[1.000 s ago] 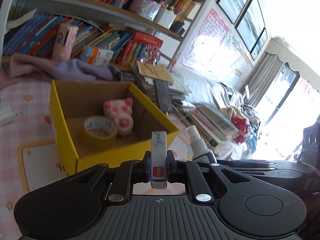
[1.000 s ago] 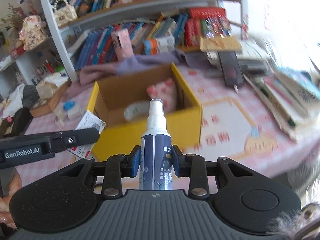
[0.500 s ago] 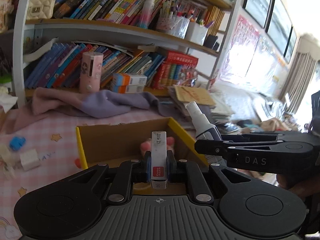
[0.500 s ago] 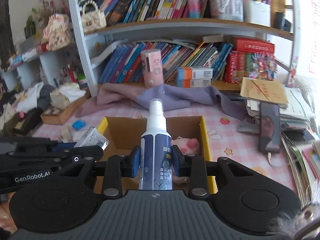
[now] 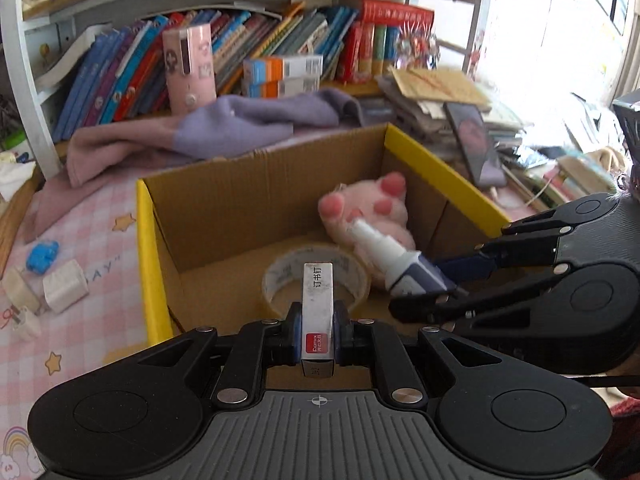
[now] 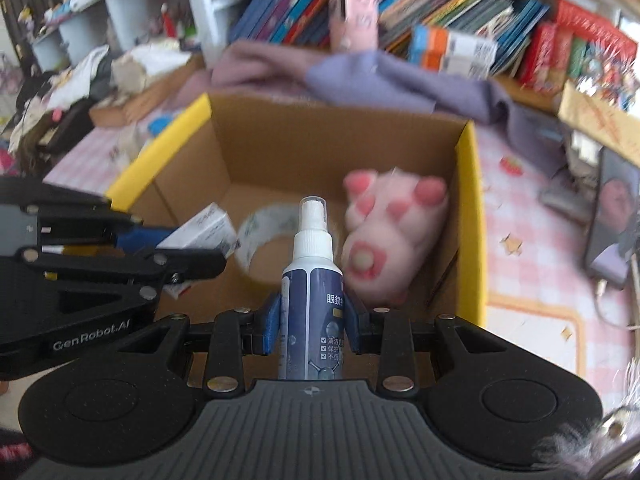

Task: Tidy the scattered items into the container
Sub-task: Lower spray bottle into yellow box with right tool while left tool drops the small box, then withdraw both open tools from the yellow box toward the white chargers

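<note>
Inside the box [image 5: 442, 172], a pink pig plush [image 5: 370, 210] lies against its right wall, and a tape roll [image 5: 316, 280] rests on its floor just left of the plush. Both held things hang over the box's open top. Over its near edge, the left gripper [image 5: 317, 330] is clamped on a staple box [image 5: 318, 308], which points straight out above the tape roll. From the box's right side, the right gripper [image 6: 312, 320] reaches in with its jaws pinching a spray bottle [image 6: 310, 276] by the body; in the left view the bottle's white nozzle is aimed at the plush. The two held things sit close together above the box floor, not touching. Behind the box lies a purple cloth [image 5: 240, 120], and beyond that stands a bookshelf [image 5: 280, 40]. Left of the box, a blue toy [image 5: 42, 254] and a white block [image 5: 66, 286] lie on the pink tablecloth [image 5: 100, 320]. Right of the box, a phone [image 5: 472, 142] leans on stacked papers.
</note>
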The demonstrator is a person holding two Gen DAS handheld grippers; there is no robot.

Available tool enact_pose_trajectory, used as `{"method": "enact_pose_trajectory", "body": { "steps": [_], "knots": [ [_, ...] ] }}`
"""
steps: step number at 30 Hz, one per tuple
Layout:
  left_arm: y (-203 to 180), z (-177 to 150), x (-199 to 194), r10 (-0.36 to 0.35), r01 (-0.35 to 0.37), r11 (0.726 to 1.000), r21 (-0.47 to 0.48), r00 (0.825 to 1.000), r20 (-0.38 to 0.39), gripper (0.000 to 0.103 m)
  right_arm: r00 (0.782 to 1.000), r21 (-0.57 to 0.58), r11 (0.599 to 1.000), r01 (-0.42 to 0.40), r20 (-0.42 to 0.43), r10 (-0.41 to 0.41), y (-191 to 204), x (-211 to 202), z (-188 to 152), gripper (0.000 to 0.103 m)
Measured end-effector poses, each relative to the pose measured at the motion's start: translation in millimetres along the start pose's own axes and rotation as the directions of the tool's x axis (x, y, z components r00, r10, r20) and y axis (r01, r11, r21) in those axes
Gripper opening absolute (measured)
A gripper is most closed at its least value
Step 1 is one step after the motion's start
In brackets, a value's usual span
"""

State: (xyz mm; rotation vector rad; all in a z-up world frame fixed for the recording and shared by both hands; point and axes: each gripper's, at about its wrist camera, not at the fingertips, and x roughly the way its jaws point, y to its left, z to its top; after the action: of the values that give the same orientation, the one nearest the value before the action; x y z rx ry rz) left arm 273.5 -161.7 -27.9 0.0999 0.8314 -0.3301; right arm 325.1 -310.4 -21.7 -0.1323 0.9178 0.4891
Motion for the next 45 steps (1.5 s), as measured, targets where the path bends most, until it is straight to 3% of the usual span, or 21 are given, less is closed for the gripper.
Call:
{"method": "enact_pose_trajectory", "body": {
  "steps": [9, 20, 30, 45],
  "knots": [
    [-1.2, -8.4, 6.2, 0.023, -0.024, 0.999, -0.047, 0.999, -0.022, 0.014, 0.999, 0.01, 0.999, -0.039, -0.001, 0.039, -2.8, 2.8, -2.7, 0.031],
    [-8.4, -12.1, -24.3, 0.102, -0.1, 0.994, -0.042, 0.992, 0.069, 0.048, 0.995, 0.059, 0.998, -0.001, 0.095, -0.005, -2.2, -20.6, -5.1, 0.038],
    [-14.3, -20.4, -77.5, 0.132, -0.12, 0.991, -0.067, 0.964, 0.229, 0.069, 0.963, 0.113, 0.99, 0.087, 0.245, -0.113, 16.5, -70.1, -15.8, 0.042],
    [15.5, -69.7, -133.3, 0.073, -0.056, 0.996, -0.067, 0.95, 0.303, 0.071, 0.911, 0.216, 0.949, 0.229, 0.296, -0.287, 85.1, -111.1, -56.8, 0.044]
  ]
}}
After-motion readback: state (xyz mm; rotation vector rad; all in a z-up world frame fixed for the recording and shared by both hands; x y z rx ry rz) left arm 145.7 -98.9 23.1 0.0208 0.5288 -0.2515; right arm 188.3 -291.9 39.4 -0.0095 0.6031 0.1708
